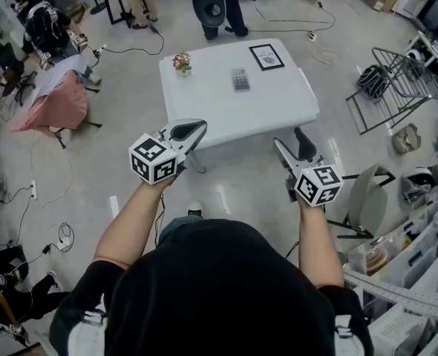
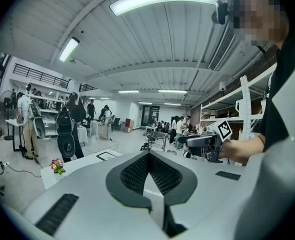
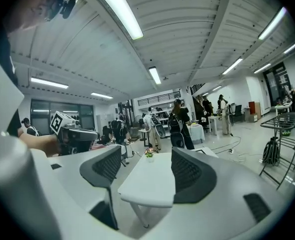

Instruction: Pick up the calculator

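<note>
Left tongs [image 1: 191, 130] are together, right tongs [image 1: 291, 142] apart and empty; the calculator [image 1: 240, 79] lies well ahead on the bench [image 1: 204, 102].

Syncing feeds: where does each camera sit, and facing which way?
Head view: on the head, steeply down at the white rectangular table and grey calculator; forearms, left gripper, right gripper show.
Left gripper view: along shut jaws toward the table; right hand shows.
Right gripper view: between open jaws, the table; left hand shows.
Shared: potted pink flowers.

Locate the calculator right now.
In the head view the calculator lies on the white table, between the flowers at its left and the framed card at its right.
</note>
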Motion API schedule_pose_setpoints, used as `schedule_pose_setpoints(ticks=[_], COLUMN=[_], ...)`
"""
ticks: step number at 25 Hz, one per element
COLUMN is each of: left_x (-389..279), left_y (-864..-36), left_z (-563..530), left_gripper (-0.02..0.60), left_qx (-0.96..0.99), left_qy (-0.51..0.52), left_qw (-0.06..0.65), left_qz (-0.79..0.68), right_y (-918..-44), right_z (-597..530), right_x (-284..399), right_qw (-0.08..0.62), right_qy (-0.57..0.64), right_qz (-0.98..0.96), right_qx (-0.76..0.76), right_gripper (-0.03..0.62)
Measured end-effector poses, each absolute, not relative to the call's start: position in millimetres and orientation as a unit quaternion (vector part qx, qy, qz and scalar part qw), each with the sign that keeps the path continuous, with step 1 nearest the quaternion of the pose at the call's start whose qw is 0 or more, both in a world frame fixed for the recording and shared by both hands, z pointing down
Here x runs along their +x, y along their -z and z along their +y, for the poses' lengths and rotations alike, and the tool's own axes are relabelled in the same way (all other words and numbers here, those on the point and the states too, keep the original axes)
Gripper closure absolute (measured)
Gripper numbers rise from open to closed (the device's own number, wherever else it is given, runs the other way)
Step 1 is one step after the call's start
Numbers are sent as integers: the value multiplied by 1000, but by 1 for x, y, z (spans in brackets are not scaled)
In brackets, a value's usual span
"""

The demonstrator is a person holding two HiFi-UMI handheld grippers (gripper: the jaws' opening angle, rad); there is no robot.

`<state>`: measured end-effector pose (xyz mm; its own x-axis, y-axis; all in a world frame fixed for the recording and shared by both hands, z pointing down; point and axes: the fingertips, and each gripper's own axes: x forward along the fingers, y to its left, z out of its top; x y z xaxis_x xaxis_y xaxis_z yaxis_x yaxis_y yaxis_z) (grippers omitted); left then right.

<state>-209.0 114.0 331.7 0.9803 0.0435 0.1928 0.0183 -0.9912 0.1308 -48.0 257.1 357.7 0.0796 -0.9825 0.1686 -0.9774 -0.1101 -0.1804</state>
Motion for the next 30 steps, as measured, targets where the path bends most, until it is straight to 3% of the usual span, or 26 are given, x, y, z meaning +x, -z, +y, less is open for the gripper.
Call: schedule_pose_setpoints(ticks=[12,30], left_x=[-197,-124], left_y=[-348,-370], left_z=[90,-27], left_gripper=[566,566], left_qx=[991,986], left_qy=[-97,-111], left_qw=[86,107], left_qz=[14,59], right_y=[-369,-376], right_z=[245,141], right_x=[-34,20], right_qw=[5,-7], right_qy=[136,148], right_qz=[656,623], right_qx=[-743,-768], right_gripper=[266,232])
